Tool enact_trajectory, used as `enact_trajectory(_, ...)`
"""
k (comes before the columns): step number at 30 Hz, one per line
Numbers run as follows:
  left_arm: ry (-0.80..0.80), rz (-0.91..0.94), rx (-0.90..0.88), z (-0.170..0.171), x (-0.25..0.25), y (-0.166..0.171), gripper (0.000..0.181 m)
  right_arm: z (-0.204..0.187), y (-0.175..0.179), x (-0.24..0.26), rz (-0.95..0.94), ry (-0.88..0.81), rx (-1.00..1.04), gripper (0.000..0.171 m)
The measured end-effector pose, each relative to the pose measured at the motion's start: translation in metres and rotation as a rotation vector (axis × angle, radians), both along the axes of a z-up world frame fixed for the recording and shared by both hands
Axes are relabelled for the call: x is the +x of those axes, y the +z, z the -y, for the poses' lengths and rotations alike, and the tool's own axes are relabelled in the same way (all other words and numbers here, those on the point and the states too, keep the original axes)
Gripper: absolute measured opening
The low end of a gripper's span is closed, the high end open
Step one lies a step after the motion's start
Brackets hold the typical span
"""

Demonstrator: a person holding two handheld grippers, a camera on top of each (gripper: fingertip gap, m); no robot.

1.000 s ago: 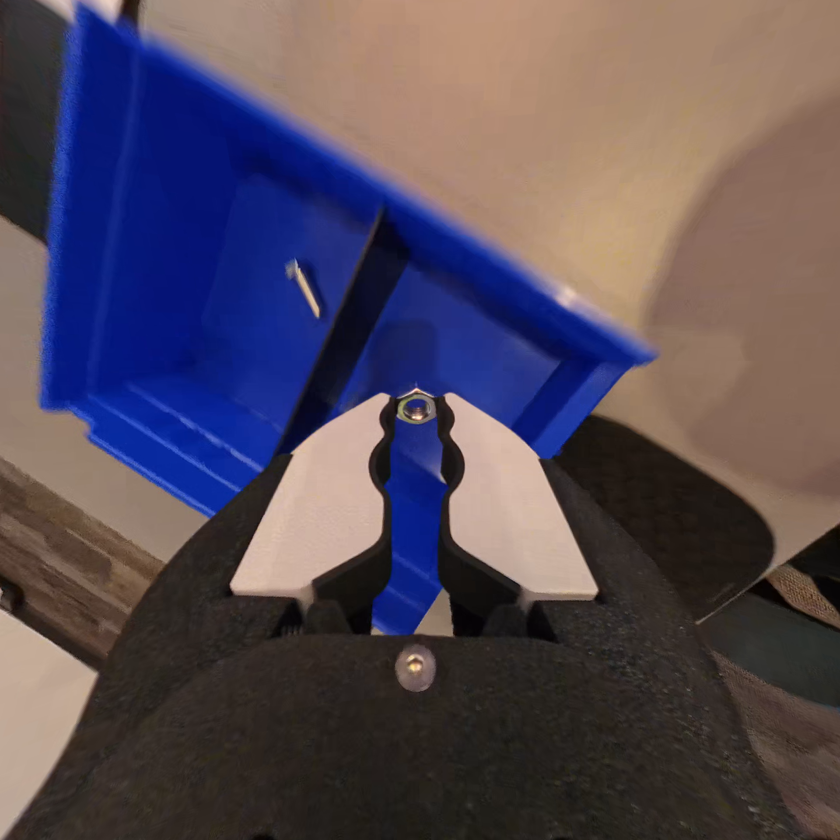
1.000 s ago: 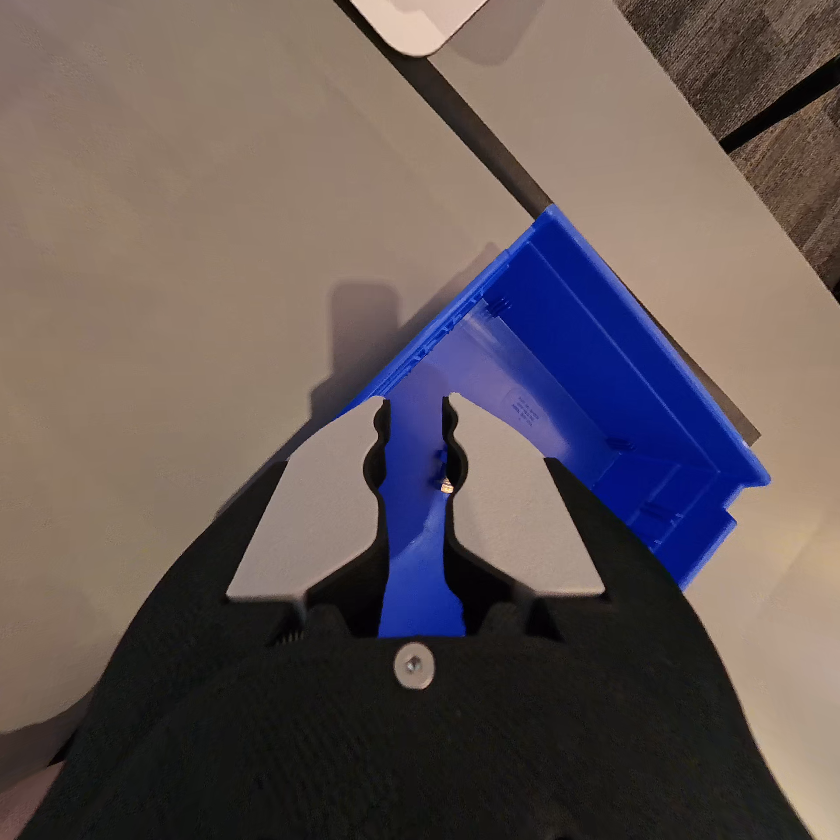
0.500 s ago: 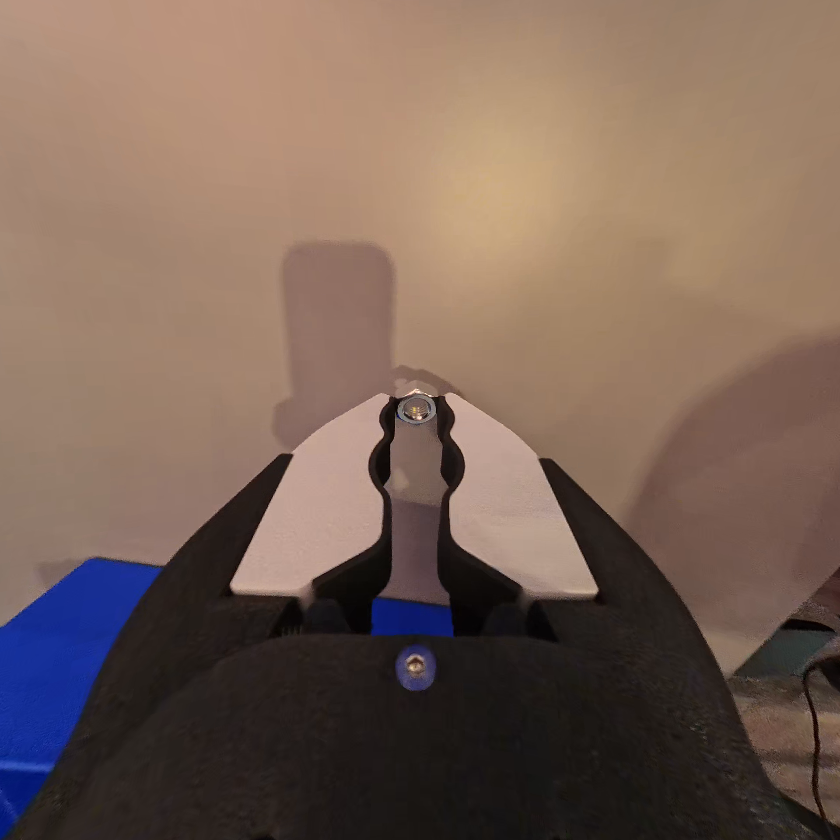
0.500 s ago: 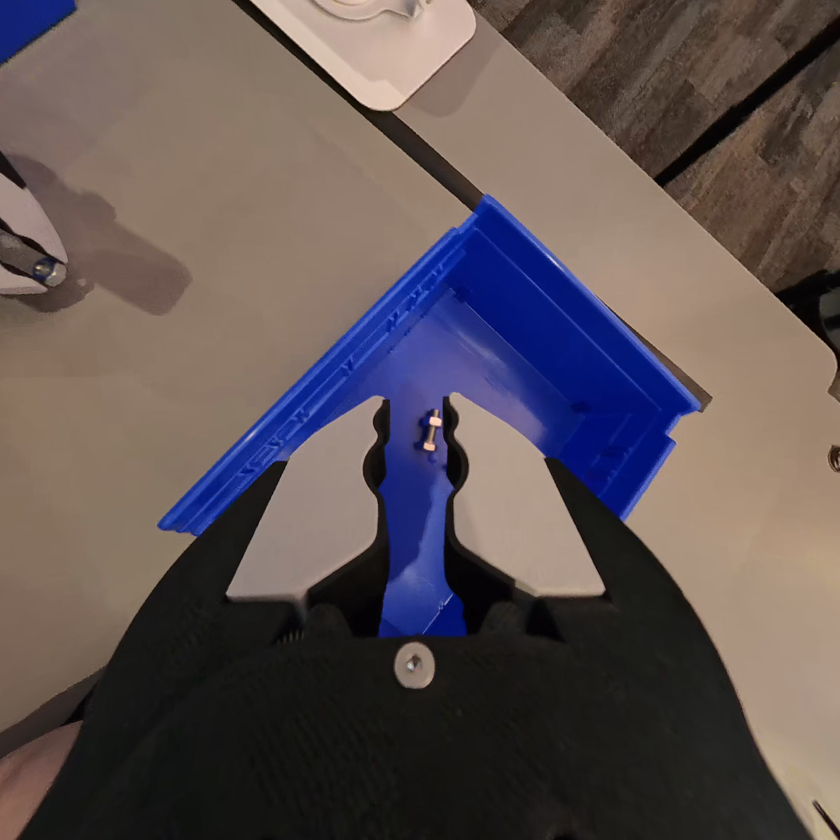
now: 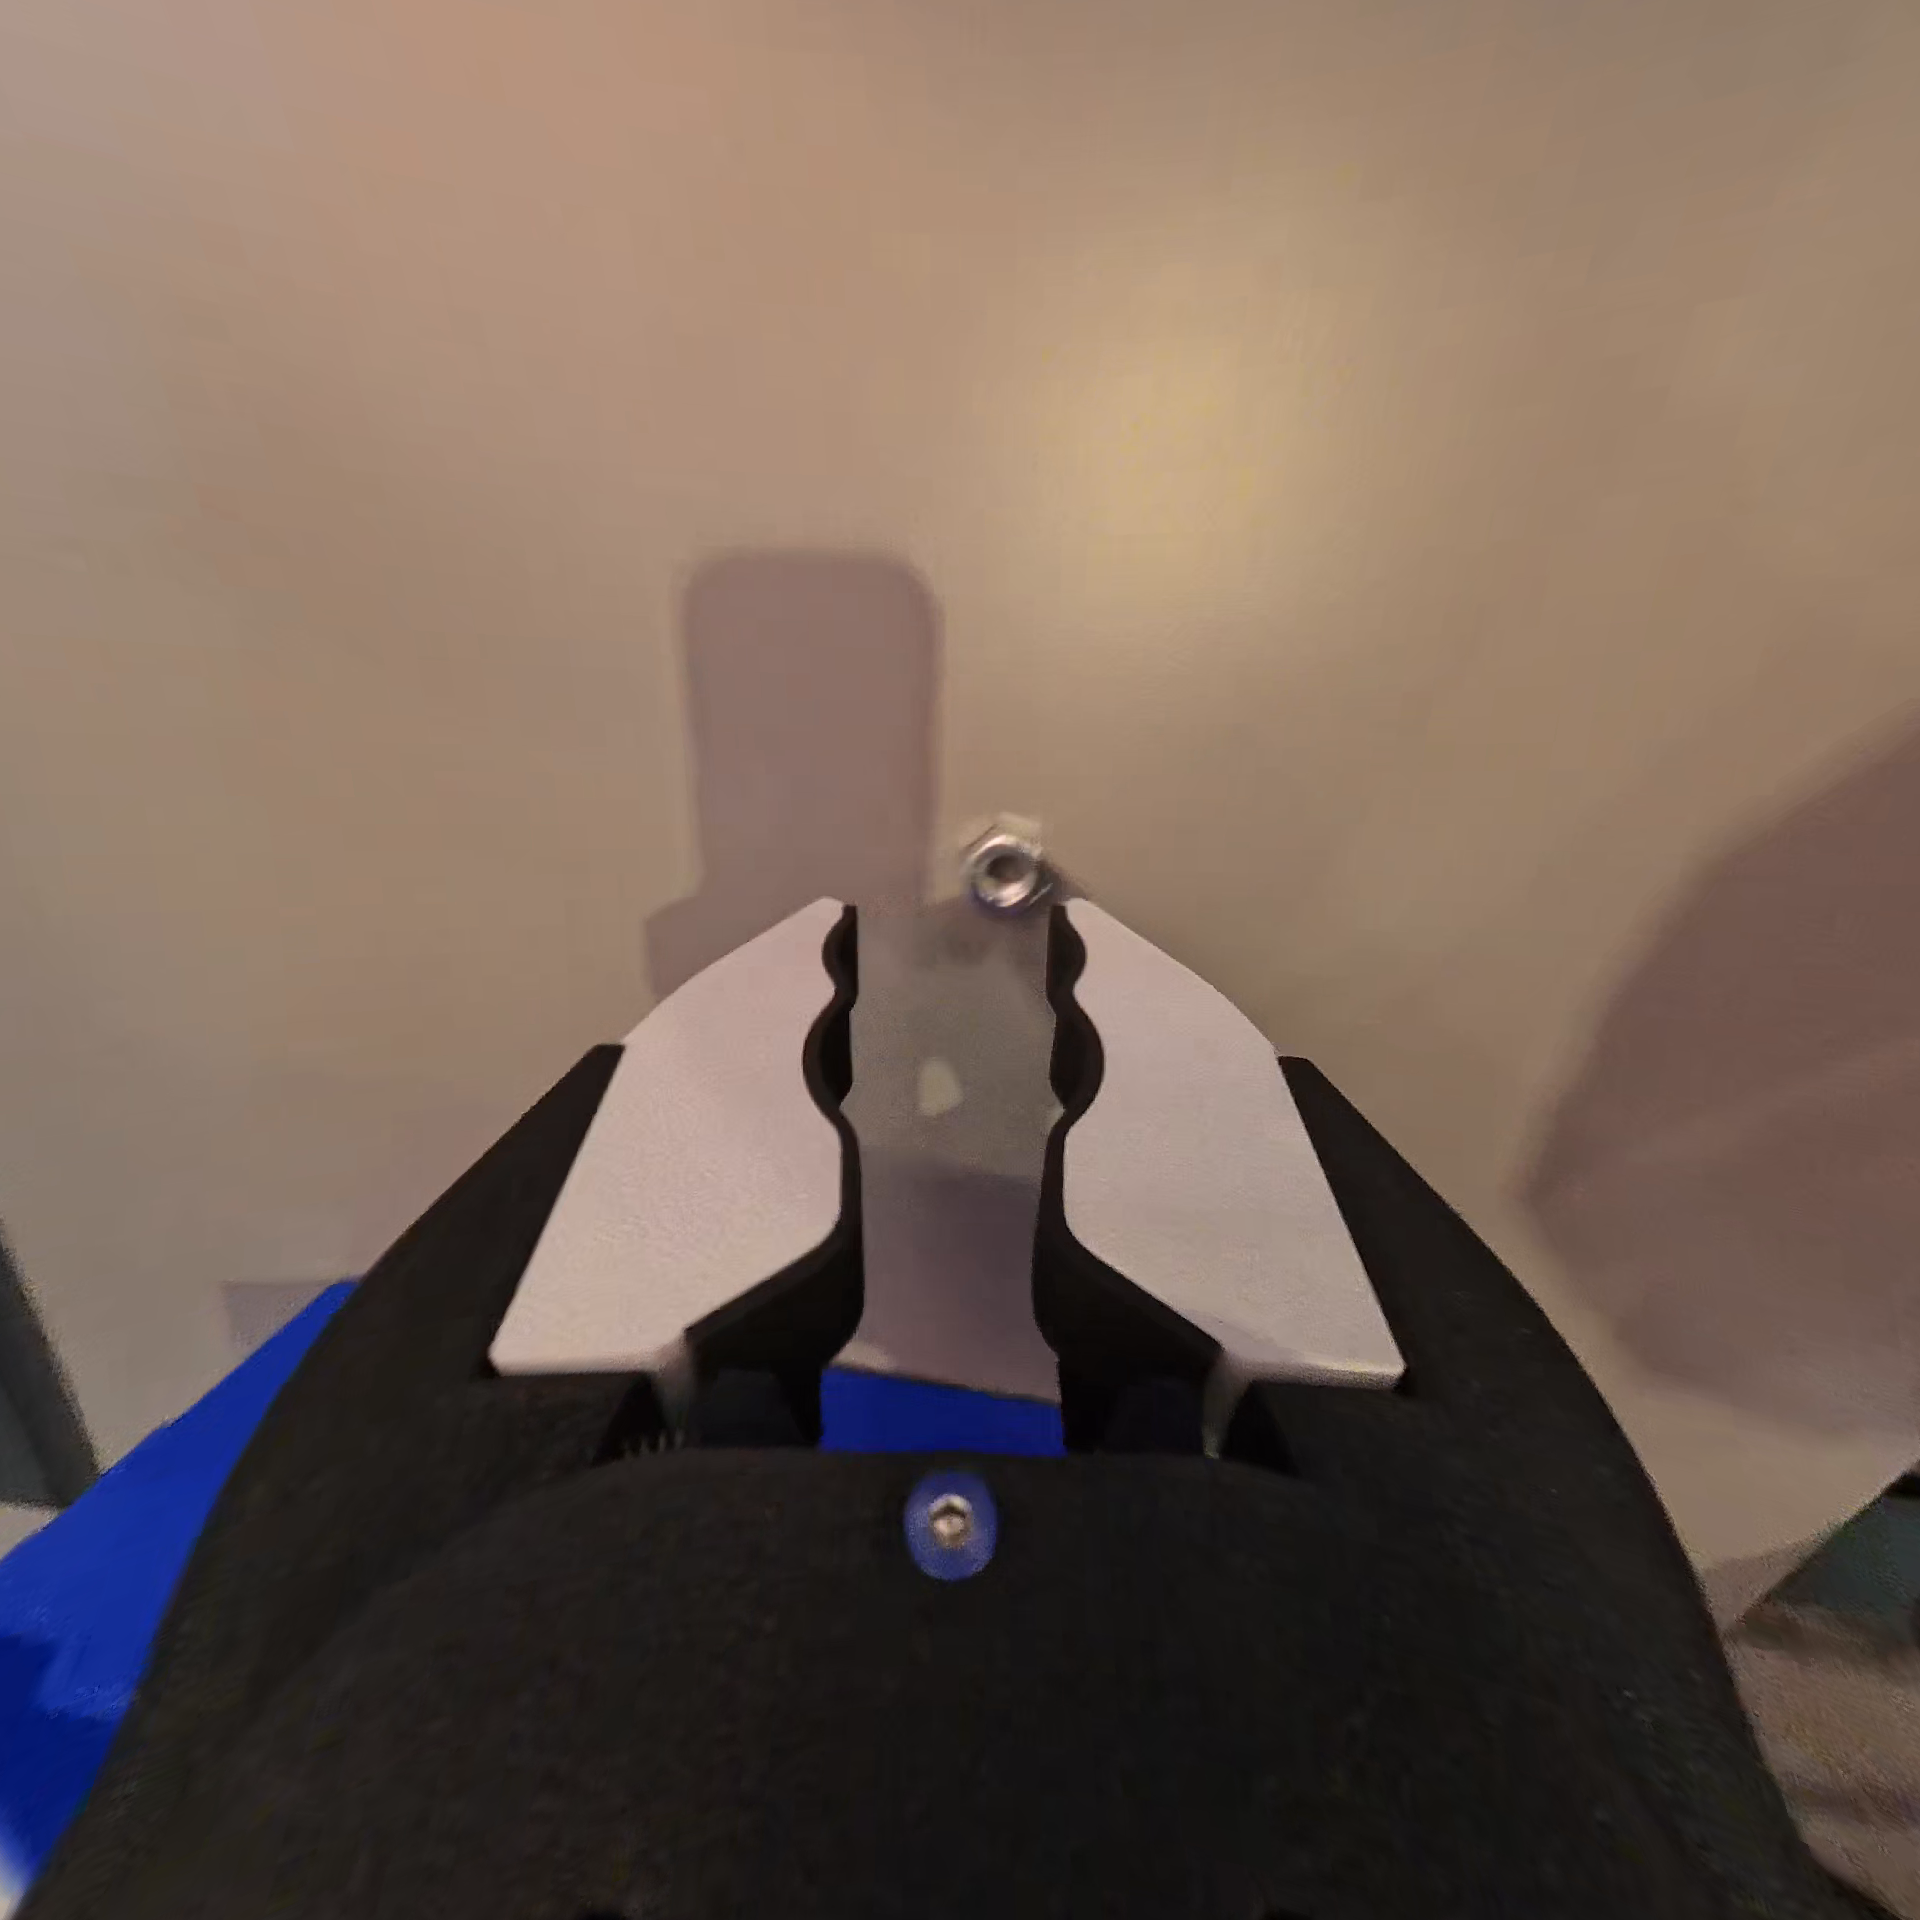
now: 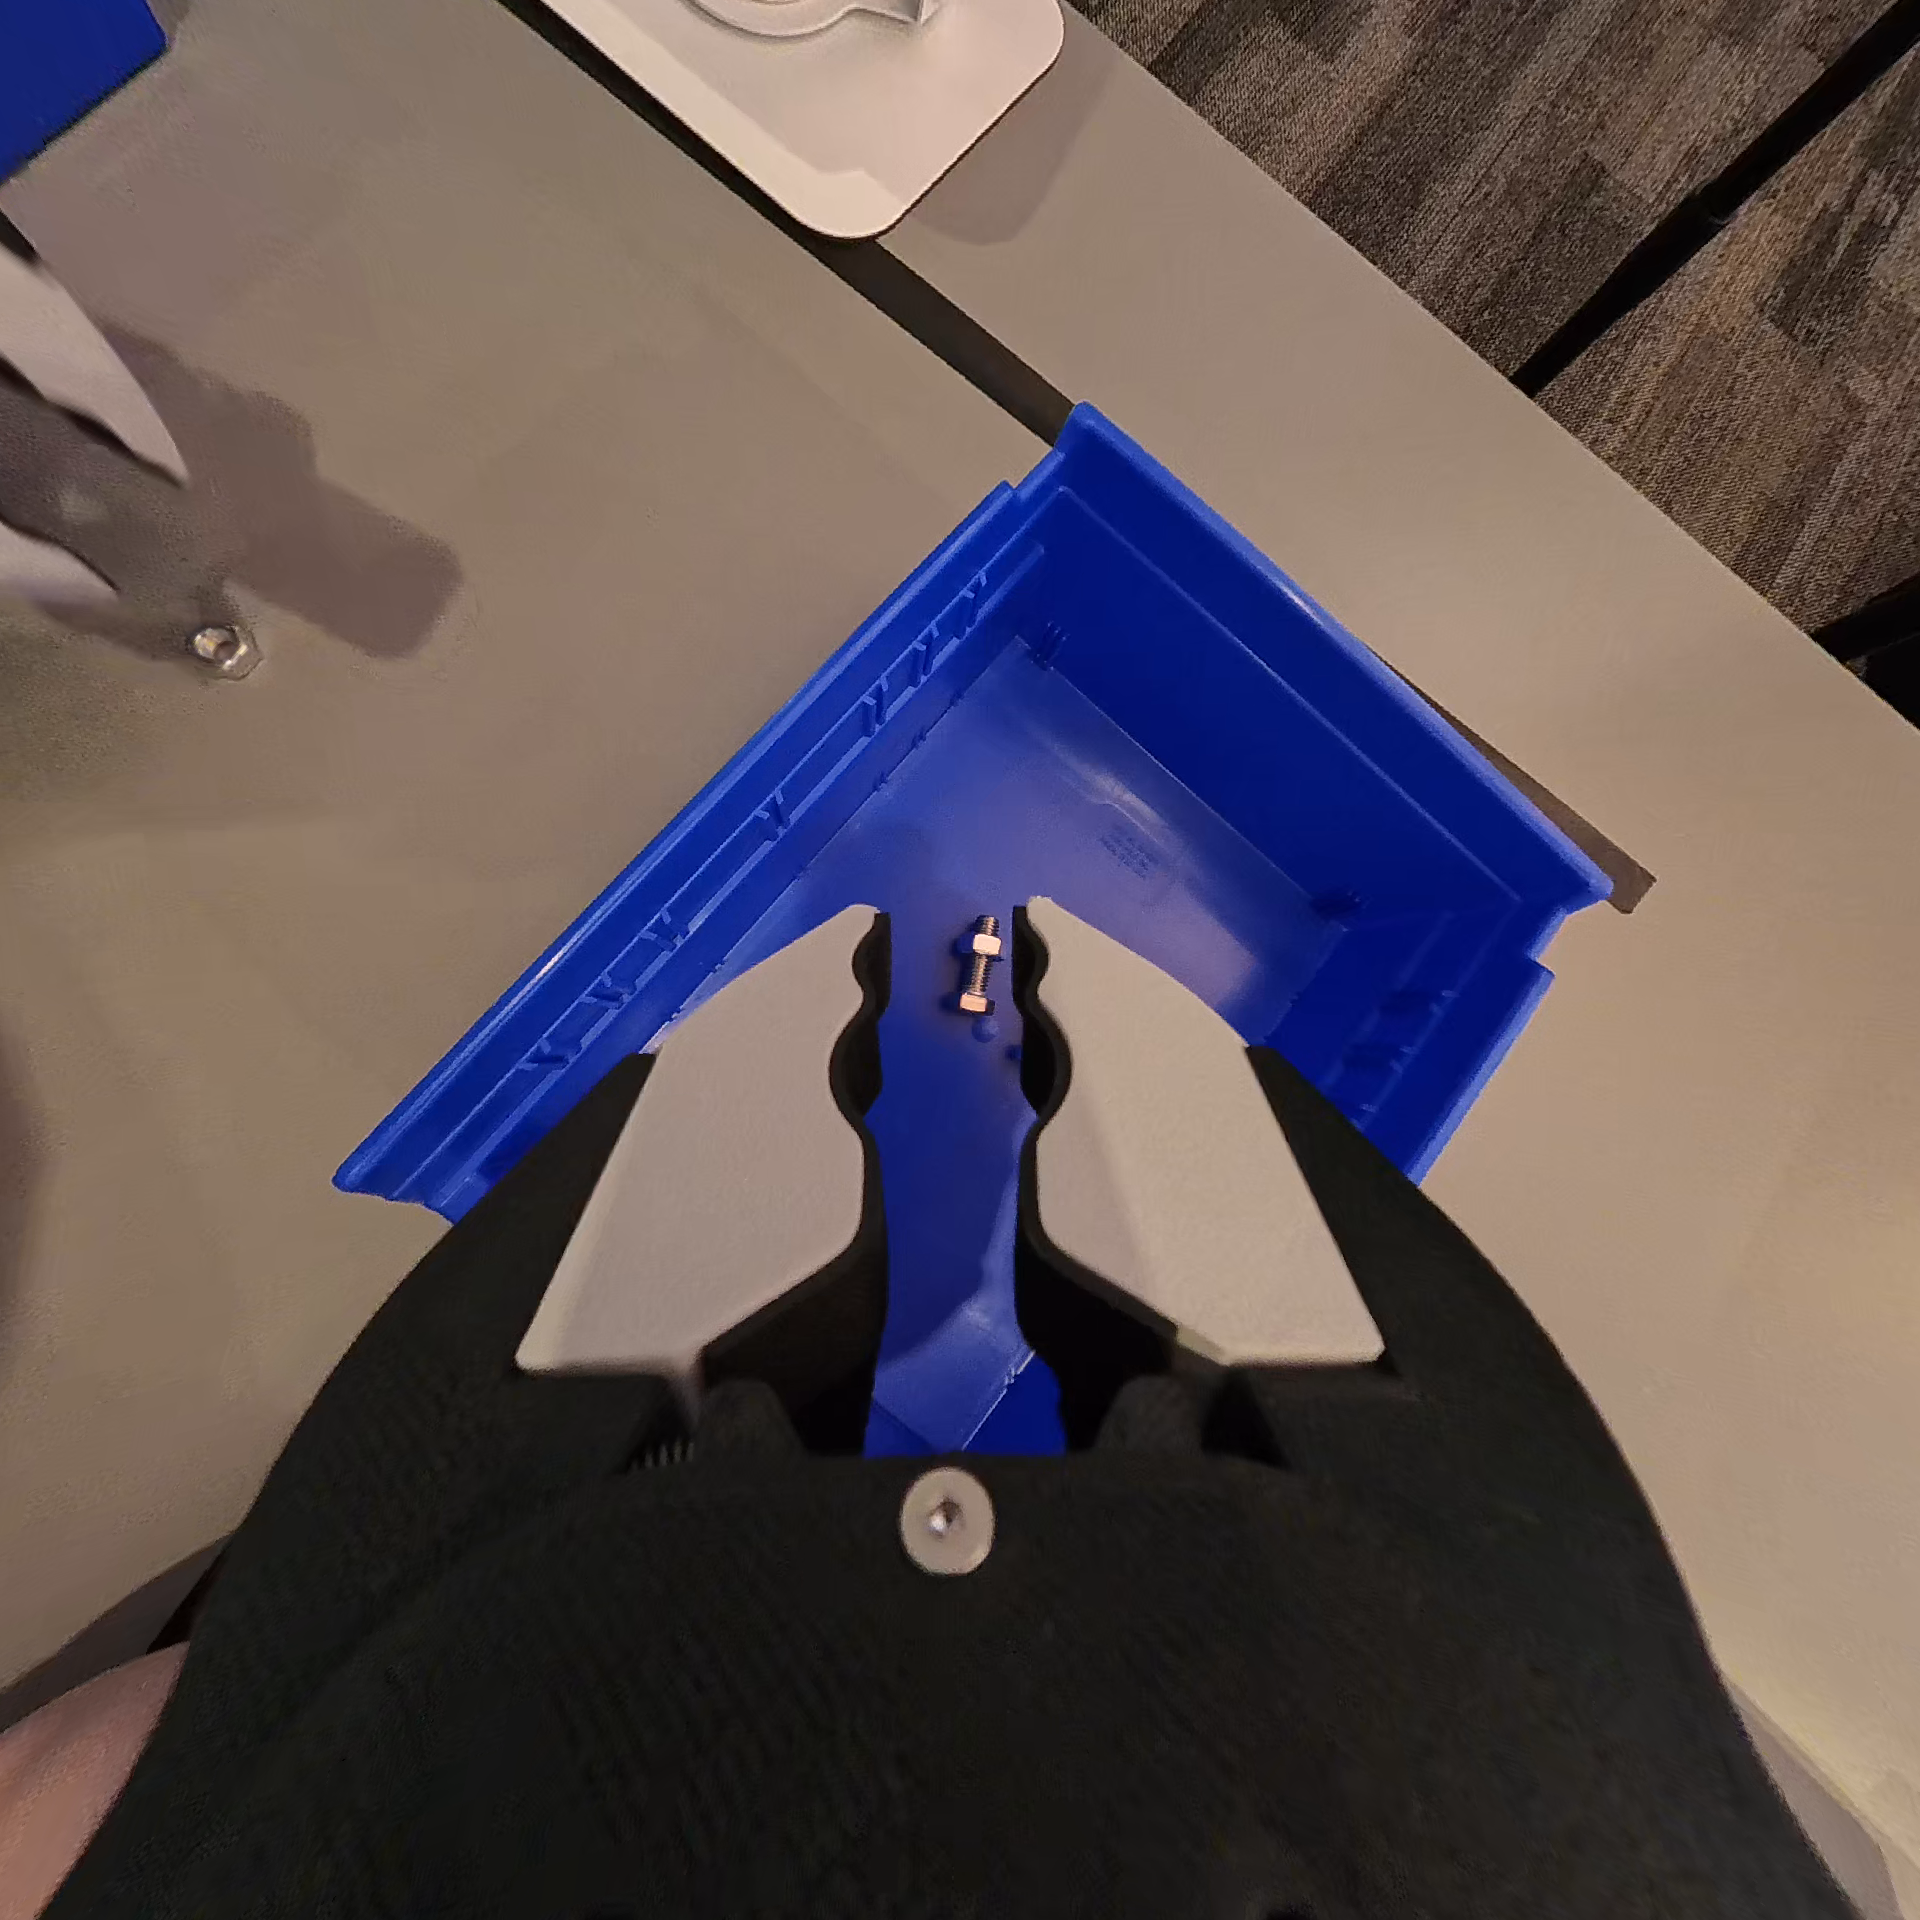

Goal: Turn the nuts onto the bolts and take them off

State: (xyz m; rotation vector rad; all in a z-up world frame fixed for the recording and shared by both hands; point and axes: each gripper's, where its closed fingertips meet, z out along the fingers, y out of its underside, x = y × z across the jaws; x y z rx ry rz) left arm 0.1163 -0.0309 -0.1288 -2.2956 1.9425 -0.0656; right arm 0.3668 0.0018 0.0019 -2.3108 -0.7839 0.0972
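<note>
A small silver hex nut [image 5: 1003,871] lies on the beige table just past my left gripper [image 5: 951,914], which is open and empty above it. The nut also shows in the right wrist view [image 6: 223,648], with the blurred left gripper [image 6: 94,499] above and to the left of it. My right gripper [image 6: 951,920] is open and empty, held above a blue bin [image 6: 1226,665]. A silver bolt with a nut on it [image 6: 977,964] lies on the bin floor between my right fingertips.
A second blue bin [image 5: 94,1579] lies at the lower left of the left wrist view, and its corner shows in the right wrist view [image 6: 62,73]. A white tray [image 6: 831,94] sits at the table's far edge. Dark carpet [image 6: 1662,208] lies beyond the table. My right fingertips sit around 30 cm from my left ones.
My left gripper swung from the divided blue bin to the bare table, opened and let go of the nut, which now lies on the table. My right gripper rose above its bin, leaving the bolt inside.
</note>
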Motion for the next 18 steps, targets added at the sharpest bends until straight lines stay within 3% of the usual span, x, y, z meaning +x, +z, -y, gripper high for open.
enact_trajectory(5, 0.145, 0.179, 0.108, -0.05, -0.059, 0.095, 0.033, -0.002, 0.009, -0.003, -0.009, 0.0, 0.039, 0.023)
enact_trajectory(8, 0.248, 0.213, 0.068, -0.068, -0.124, 0.113, 0.032, -0.004, 0.013, -0.006, 0.003, -0.004, 0.061, 0.023)
enact_trajectory(13, 0.431, 0.121, 0.0, -0.092, -0.212, 0.067, 0.029, -0.006, 0.009, -0.014, 0.054, 0.001, 0.045, 0.023)
enact_trajectory(18, 0.446, 0.006, -0.129, -0.088, -0.23, 0.012, 0.028, -0.01, -0.001, -0.017, 0.1, -0.004, 0.009, 0.023)
